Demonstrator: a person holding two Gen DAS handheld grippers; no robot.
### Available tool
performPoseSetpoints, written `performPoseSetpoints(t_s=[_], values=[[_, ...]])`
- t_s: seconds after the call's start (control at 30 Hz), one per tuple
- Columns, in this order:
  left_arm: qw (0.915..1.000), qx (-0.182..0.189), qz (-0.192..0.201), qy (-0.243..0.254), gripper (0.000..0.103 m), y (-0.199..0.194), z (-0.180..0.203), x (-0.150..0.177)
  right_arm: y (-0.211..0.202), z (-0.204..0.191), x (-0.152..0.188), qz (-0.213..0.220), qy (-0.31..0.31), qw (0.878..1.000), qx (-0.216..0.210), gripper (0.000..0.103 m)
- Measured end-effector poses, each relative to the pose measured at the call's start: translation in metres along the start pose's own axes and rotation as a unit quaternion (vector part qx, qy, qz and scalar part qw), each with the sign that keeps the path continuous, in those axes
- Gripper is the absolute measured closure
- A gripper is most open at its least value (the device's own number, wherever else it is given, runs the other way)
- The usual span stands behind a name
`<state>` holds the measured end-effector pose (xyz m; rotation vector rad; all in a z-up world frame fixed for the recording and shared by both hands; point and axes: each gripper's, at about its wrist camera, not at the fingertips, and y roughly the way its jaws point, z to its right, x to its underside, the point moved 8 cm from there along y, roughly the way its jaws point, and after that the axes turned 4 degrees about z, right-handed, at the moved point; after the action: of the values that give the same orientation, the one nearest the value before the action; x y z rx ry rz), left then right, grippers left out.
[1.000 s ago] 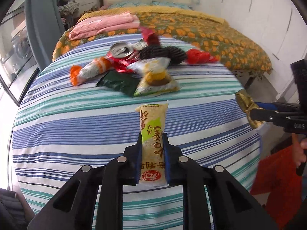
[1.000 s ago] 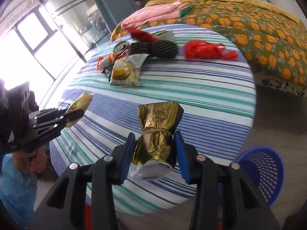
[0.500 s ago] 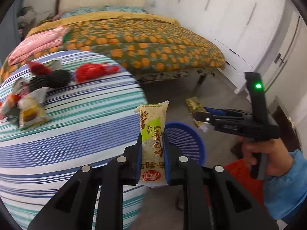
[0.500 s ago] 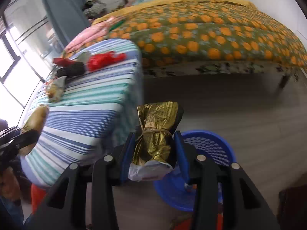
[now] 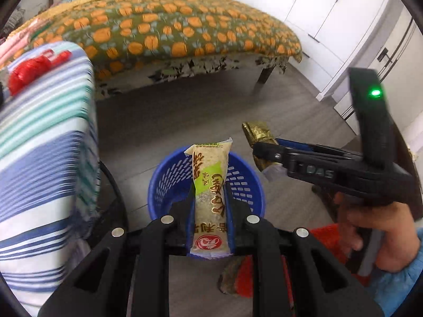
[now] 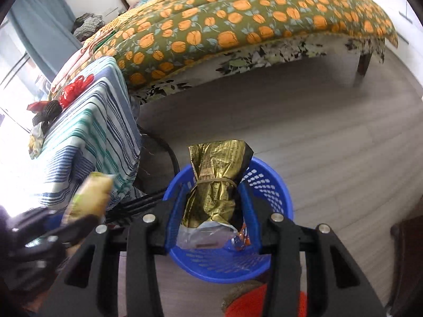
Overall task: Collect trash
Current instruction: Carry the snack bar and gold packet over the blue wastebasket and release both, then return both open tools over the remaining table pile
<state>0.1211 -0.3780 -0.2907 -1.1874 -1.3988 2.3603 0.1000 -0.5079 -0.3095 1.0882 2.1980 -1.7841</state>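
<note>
Gold foil bag [image 6: 215, 179], rubber-banded at its waist, sits clamped in the right gripper [image 6: 211, 206]; the left gripper [image 5: 210, 211] pinches a beige-green snack bar wrapper [image 5: 210, 195] above the blue basket [image 5: 164, 182].

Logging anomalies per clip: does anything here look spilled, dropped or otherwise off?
Nothing stands out. The left claw grips a snack bar and the right claw a gold bag, both above the blue basket, which stands upright on the floor. Remaining trash, like the red bag, sits on the striped table.
</note>
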Motion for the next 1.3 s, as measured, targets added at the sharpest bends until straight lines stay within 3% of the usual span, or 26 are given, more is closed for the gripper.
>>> performPoseSetpoints(t_s=[0.2,0.27,0.33,0.47,0.57,0.6,0.67,0.9,1.03,1.3], values=[[0.9998,-0.009,-0.018,-0.002,0.083,0.041,0.004,-0.003,0.002,0.013,-0.004,0.001,0.039,0.999,-0.017,0.058],[0.9998,-0.008,-0.018,-0.006,0.06,0.052,0.005,-0.005,0.003,0.018,-0.005,0.002,0.052,0.998,-0.016,0.048],[0.9998,-0.013,-0.014,-0.012,0.04,0.057,0.004,-0.005,0.001,0.022,-0.007,0.007,0.064,0.998,-0.019,0.046],[0.9998,-0.015,-0.002,-0.013,0.023,0.05,0.004,-0.003,-0.006,0.026,-0.011,0.02,0.071,0.997,-0.024,0.043],[0.9994,-0.026,0.023,0.003,0.016,0.029,0.005,-0.006,-0.011,0.026,-0.014,0.03,0.069,0.997,-0.021,0.038],[0.9991,-0.027,0.032,0.008,0.015,0.021,0.007,-0.007,-0.013,0.024,-0.015,0.035,0.065,0.997,-0.017,0.035],[0.9979,-0.027,0.056,0.017,0.011,-0.004,0.008,-0.008,-0.016,0.021,-0.018,0.046,0.054,0.997,0.003,0.021],[0.9922,-0.05,0.113,0.021,0.007,-0.086,-0.018,-0.005,-0.032,-0.012,-0.03,0.109,-0.026,0.992,0.055,0.019],[0.9856,-0.106,0.13,0.022,0.006,-0.122,-0.063,0.004,-0.037,-0.043,-0.031,0.139,-0.074,0.986,0.061,0.019],[0.9697,-0.212,0.119,-0.027,0.005,-0.174,-0.184,0.044,-0.037,-0.115,-0.019,0.167,-0.142,0.975,0.044,0.018]])
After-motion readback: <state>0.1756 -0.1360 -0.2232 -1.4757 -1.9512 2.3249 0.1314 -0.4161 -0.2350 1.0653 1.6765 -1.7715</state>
